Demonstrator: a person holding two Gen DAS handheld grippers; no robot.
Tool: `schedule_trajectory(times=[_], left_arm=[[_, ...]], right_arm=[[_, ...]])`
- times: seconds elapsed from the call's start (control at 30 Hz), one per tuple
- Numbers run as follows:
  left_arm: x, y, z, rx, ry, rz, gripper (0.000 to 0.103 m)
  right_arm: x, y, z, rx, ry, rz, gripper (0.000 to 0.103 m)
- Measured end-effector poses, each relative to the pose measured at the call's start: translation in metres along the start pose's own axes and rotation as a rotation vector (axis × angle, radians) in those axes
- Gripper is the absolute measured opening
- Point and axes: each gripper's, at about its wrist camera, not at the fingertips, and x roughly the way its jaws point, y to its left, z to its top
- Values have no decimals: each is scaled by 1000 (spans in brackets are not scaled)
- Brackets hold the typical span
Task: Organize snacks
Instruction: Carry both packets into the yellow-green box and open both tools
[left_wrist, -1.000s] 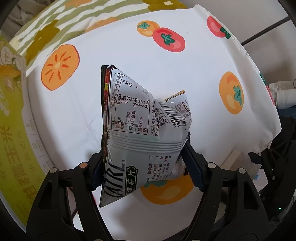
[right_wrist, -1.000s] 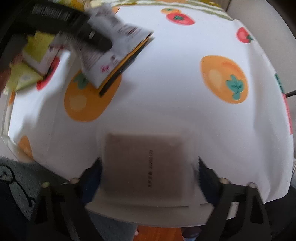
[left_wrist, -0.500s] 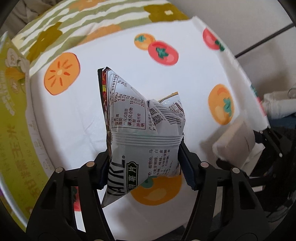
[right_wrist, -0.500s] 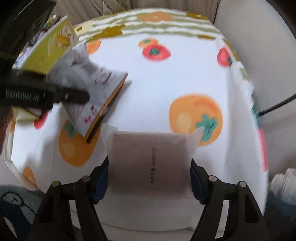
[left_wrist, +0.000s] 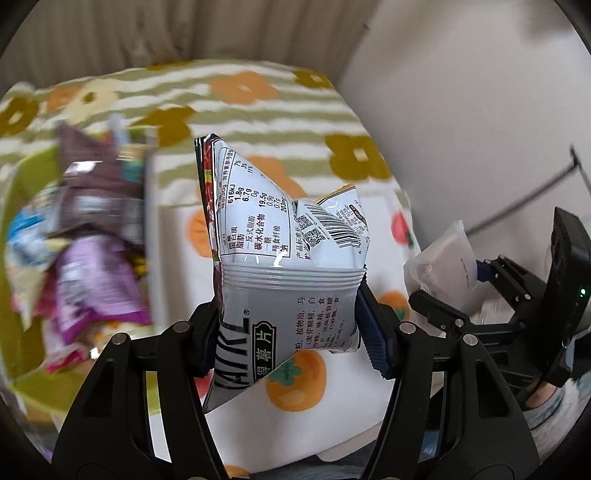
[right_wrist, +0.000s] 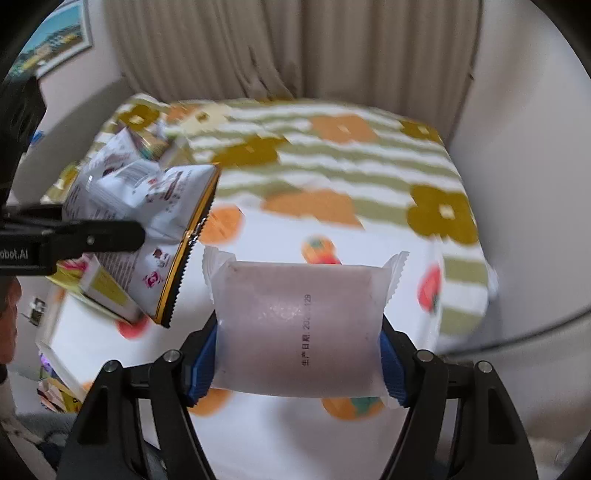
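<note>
Two snacks are up in the air above the fruit tablecloth (right_wrist: 280, 435); the left gripper (left_wrist: 291, 328) squeezes a white chip bag (left_wrist: 280, 236), the right gripper (right_wrist: 299, 358) squeezes a pale pink packet (right_wrist: 299, 325); the puffy bag could slip from its pinched bottom; only the left view shows the green box (left_wrist: 22, 206) of snacks beside the cloth.

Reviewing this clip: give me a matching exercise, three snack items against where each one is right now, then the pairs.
Things:
1. silver chip bag
2. frosted pinkish packet
3. purple wrappers

Places:
A. piled in the yellow-green box
B. clamped in the left gripper
C. clamped in the right gripper

Pairs: 1-B, 2-C, 3-A
</note>
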Motion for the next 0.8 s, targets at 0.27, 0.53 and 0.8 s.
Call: schedule_trajectory(times=[0.27,0.53,0.8], left_arm=[[-78,89,-9,-163,-119,109,59],[-89,177,-38,-198,-61,171,60],[-65,211,-53,-162,-7,175,68]], right_arm=[[4,77,63,-67,-89,194,69],[23,158,80,-16,-78,296,69],[41,210,74,25,-21,300,69]])
